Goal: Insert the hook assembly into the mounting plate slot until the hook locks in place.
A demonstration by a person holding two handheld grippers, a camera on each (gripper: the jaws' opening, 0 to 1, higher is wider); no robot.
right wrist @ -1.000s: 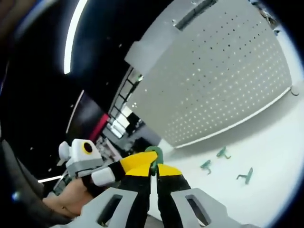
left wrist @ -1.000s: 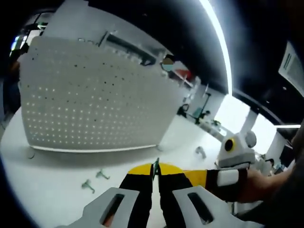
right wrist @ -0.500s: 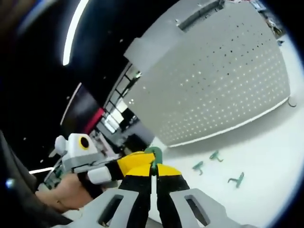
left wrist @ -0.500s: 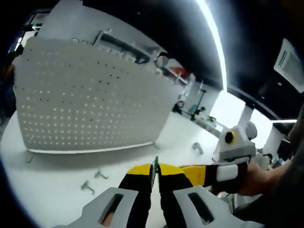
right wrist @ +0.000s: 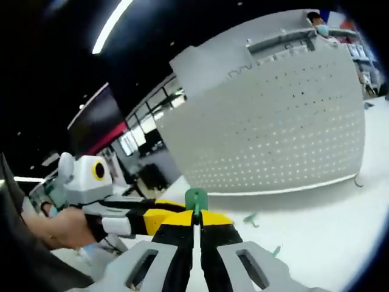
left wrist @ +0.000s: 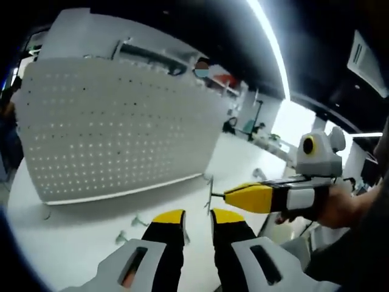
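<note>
Left gripper jaws now spread, hook released. Right gripper pinches the green plastic hook before the matte perforated mounting plate.

Right gripper view: the hook assembly shows just a green top above the right gripper; the rest is hidden between the closed jaws, so its shape cannot be told. Left of the hook, the left gripper is partly covered by the right gripper's jaw. The pegboard is cut off at the picture's right edge.

Left gripper view: below the pegboard, the small hooks on the table are blurred, part hidden behind the left gripper; their number cannot be told.
</note>
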